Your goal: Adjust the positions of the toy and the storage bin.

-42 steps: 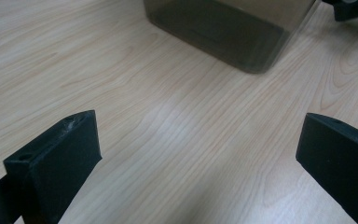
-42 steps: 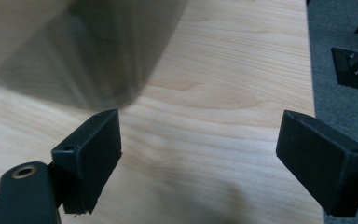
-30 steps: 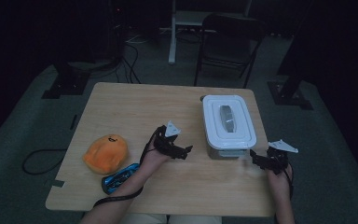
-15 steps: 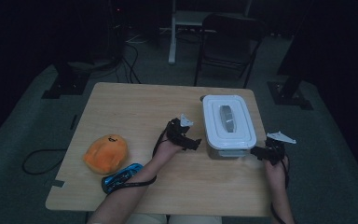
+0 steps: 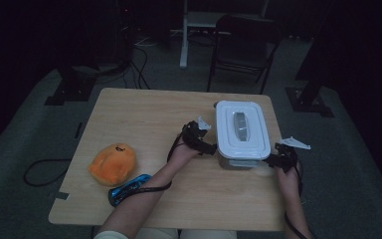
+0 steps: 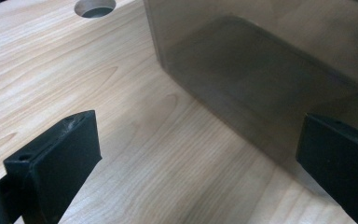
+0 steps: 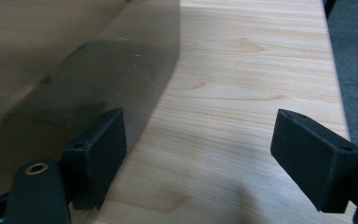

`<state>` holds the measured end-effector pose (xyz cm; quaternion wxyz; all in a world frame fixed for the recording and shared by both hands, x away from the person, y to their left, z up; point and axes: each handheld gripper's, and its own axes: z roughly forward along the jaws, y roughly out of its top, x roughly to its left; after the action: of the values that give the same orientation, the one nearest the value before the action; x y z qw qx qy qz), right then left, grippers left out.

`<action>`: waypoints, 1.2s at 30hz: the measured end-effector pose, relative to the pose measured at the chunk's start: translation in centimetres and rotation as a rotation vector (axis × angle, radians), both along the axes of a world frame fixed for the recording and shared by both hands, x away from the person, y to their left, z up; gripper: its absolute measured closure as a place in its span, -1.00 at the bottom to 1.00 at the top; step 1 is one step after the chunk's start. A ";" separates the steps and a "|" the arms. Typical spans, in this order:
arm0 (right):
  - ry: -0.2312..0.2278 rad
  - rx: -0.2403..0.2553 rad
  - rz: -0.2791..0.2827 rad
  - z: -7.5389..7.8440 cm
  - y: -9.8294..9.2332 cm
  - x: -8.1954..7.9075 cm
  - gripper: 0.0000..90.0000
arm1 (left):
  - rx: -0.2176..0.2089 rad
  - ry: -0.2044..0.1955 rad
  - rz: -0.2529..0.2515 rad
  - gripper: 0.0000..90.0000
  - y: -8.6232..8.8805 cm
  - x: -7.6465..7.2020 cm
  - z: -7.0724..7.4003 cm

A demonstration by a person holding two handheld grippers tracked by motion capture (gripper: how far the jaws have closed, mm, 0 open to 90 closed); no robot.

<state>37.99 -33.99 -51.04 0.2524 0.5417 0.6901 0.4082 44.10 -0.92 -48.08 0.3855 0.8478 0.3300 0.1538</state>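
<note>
Left gripper (image 5: 210, 147) and right gripper (image 5: 272, 160), jaws apart and empty, flank the near end of the lidded box (image 5: 241, 133) at the table's (image 5: 144, 112) right side; the right jaws have just been narrowing, nothing between them. Risk: uneven side pressure could skid or tip the box. Both forearms reach forward, grippers low, angled inward. Farther left lies an orange toy (image 5: 112, 163).

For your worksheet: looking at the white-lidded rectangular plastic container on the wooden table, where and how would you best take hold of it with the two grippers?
Probably by its two long sides, one gripper each. The white-lidded translucent container looks too wide for a single pair of jaws, and the left gripper and right gripper already flank its near end, jaws open. Its walls are flat and upright, so coming in level under the lid's rim seems best.
</note>
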 end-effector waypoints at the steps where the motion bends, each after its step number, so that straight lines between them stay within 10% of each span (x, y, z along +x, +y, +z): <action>1: 0.000 0.000 0.000 0.0 0.0 0.0 -0.59 | -0.005 0.001 -0.005 -0.99 0.1 0.0 0.0; 13: -0.007 0.019 0.045 0.2 1.6 -0.1 -0.50 | 0.035 0.001 -0.015 -0.99 1.7 -0.6 0.1; 36: -0.009 0.041 0.252 0.4 8.8 -1.3 -0.44 | 0.032 -0.021 0.087 -0.95 10.0 -3.6 0.3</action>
<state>36.67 -25.22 -50.69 0.1912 0.4541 0.7431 0.4529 40.48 9.05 -47.76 0.3685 0.8370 0.3600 0.1844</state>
